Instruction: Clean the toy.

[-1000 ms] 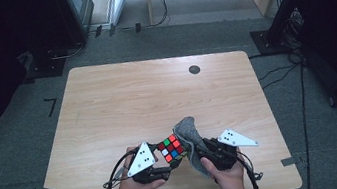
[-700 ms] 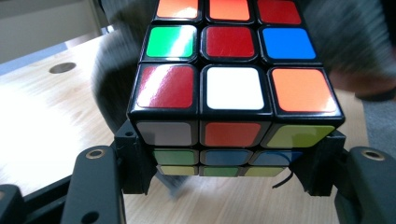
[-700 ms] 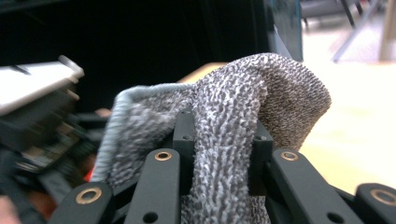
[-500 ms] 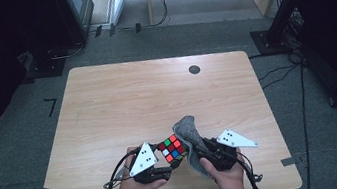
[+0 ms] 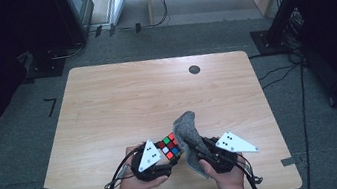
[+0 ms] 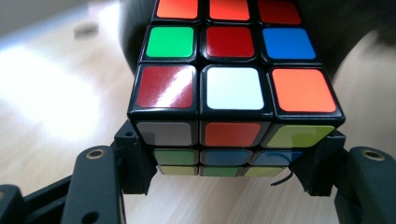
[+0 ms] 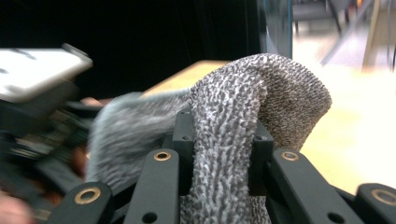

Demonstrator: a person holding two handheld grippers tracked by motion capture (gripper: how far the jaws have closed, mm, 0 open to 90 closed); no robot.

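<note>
The Rubik's cube [image 5: 169,146] sits near the near edge of the wooden table [image 5: 123,106], a little left of its middle, clenched between the jaws of the left gripper [image 5: 163,157]; in the left gripper view the black jaws press its two lower side faces, and whether it rests on the wood or is lifted cannot be told. Just right of it, touching or nearly so, a grey knitted cloth [image 5: 188,129] stands bunched up in the right gripper [image 5: 196,152], whose jaws are clamped on a thick fold of it.

The work looks like wiping the cube with the cloth. The grip catches only the cube's bottom layers, so a firm rub on top could twist a layer or tip the cube out of the jaws. The loose cloth could also snag on a cube corner or slip through the jaws.

The cloth hides the cube's right face in the high view. The right gripper view is blurred at left, so the contact there cannot be made out.
</note>
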